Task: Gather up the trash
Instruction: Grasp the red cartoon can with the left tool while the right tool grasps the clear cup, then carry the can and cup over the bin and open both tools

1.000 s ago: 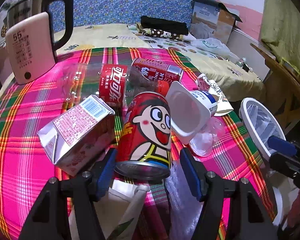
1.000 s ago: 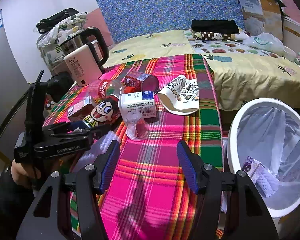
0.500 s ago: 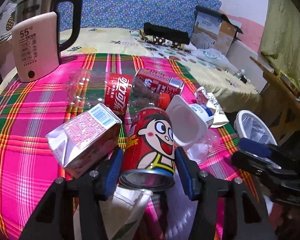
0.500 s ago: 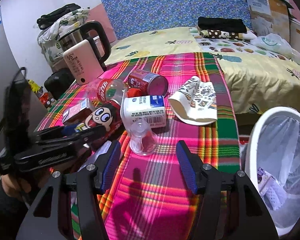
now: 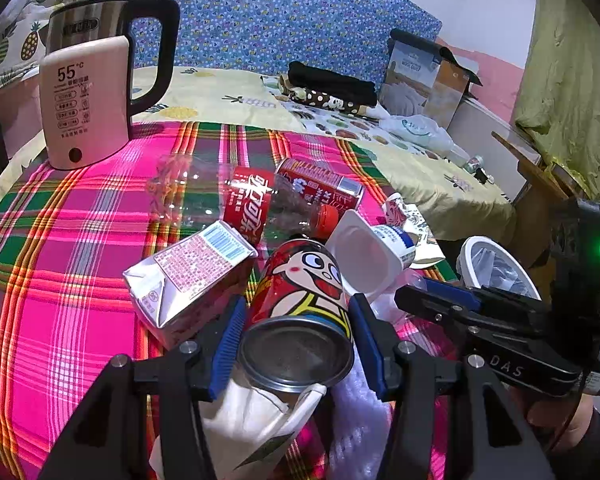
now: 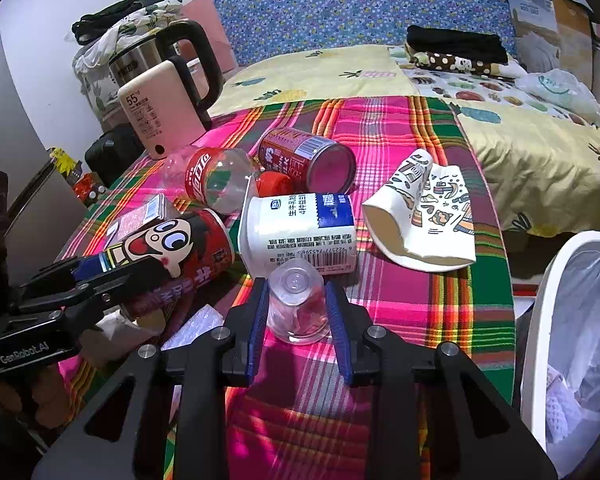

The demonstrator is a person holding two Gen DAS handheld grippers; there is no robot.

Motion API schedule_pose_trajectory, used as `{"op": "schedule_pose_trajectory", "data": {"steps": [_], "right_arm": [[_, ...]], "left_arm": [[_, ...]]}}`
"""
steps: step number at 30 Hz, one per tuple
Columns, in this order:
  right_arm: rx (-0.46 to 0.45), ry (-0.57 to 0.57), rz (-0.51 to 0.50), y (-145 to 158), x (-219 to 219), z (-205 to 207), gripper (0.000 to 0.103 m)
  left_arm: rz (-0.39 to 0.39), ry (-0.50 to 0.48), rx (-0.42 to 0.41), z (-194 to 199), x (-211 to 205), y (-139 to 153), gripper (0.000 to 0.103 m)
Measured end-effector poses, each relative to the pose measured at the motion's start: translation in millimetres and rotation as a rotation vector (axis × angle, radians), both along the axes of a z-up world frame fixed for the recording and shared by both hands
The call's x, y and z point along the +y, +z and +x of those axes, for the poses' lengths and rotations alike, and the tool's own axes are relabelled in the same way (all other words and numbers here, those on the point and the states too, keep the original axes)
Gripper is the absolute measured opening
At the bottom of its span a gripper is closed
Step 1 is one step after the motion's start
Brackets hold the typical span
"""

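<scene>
Here we pinch the cartoon can [image 5: 300,292] in our left gripper [image 5: 296,344], the clear cup [image 6: 298,304] in our right gripper [image 6: 298,332]. Beyond, carton, bottle, tub remain; the bin [image 6: 540,320] beside the desk holds little.

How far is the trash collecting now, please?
Early stage. Done: some wrappers lie in the white bin. In hand: left gripper closes around the cartoon can; right gripper brackets the clear plastic cup. Left: cola bottle, yogurt tub, paper cup, carton.
</scene>
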State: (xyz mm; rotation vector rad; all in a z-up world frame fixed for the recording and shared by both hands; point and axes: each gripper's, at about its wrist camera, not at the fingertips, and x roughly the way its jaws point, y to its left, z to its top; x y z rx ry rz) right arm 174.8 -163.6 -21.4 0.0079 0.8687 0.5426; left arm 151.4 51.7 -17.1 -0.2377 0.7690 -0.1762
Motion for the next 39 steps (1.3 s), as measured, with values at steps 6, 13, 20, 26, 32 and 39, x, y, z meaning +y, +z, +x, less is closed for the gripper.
{"op": "schedule_pose_trajectory", "data": {"steps": [6, 13, 20, 26, 32, 39], "right_arm": [[-0.022, -0.018, 0.013, 10, -9, -11, 0.030], [-0.054, -0.044, 0.031, 23, -20, -22, 0.030], [-0.073, -0.088, 0.037, 28, -35, -35, 0.030], [-0.076, -0.140, 0.036, 28, -57, -44, 0.030], [-0.087, -0.196, 0.034, 30, -80, -52, 0.030], [-0.094, -0.281, 0.025, 28, -112, -59, 0.030]], "left_arm": [[-0.005, 0.010, -0.032, -8, -2, 12, 0.055], [0.000, 0.013, -0.072, -23, -7, 28, 0.055], [0.000, -0.007, -0.087, -33, -22, 36, 0.055], [0.004, -0.043, -0.087, -38, -42, 38, 0.055], [0.016, -0.098, -0.075, -40, -71, 35, 0.055], [0.042, -0.187, -0.065, -35, -118, 33, 0.055]]}}
